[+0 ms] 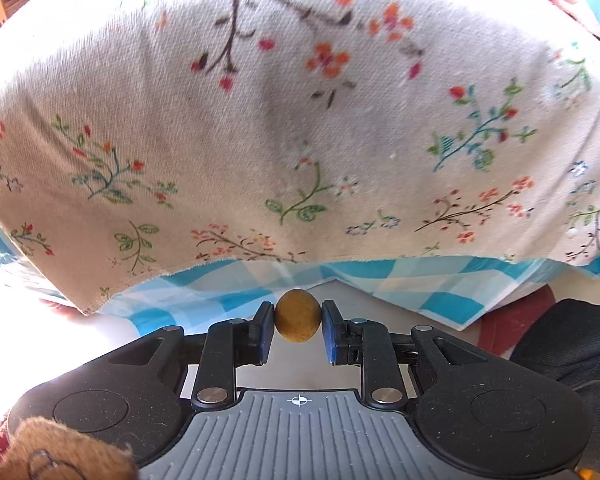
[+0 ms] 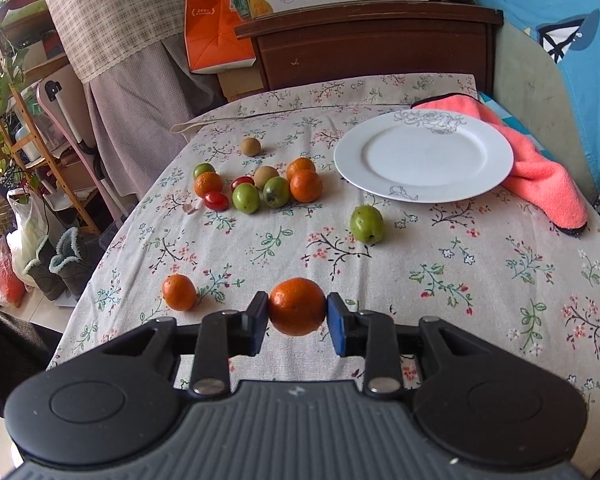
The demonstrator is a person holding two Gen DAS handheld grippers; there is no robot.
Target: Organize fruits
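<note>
Right gripper [image 2: 297, 307] clamps a glossy, dimpled mandarin [image 2: 297, 306] above the near edge of the floral tablecloth [image 2: 460, 248]. Left gripper [image 1: 298, 316] pinches a small matte tan round fruit [image 1: 298, 315] off the table edge. Smooth white plate [image 2: 424, 158] sits far right.

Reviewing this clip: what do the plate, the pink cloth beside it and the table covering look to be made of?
Plate: likely glazed ceramic, being smooth, white and faintly glossy with a grey line-drawn flower on the rim. Pink cloth: soft fleece or microfibre, judging by its fuzzy nap. Table covering: matte woven fabric, perhaps cotton or linen, with a visible weave and a printed floral pattern.
</note>
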